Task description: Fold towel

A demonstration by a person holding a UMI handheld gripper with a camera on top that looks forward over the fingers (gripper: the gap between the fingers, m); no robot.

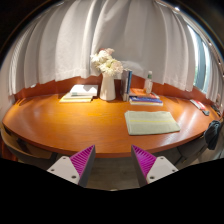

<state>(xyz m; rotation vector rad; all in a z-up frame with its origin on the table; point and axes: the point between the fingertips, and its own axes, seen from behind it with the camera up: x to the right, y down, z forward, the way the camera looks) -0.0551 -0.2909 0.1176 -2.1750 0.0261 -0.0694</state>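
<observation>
A: Towel (151, 122) first: it lies flat on the wooden table (70, 125), a pale green rectangle well beyond your fingers and off toward the right one. Your gripper (114, 161) hangs short of the table edge, fingers spread wide, nothing between the pads (84, 160).

B: So what could spoil the fold from here?

A: You are likely to pinch only the top layer if the towel is already doubled, or drag the whole cloth across the smooth wood instead of lifting a corner. Come in too steep and the fingertips may scrape the table.

B: Any containers to watch?

A: One white vase (107, 87) at the back, holding white flowers (106, 64). It stands beside some books (144, 98) and an open book (78, 94), well apart from the towel, so a wide swing is the only threat.
</observation>
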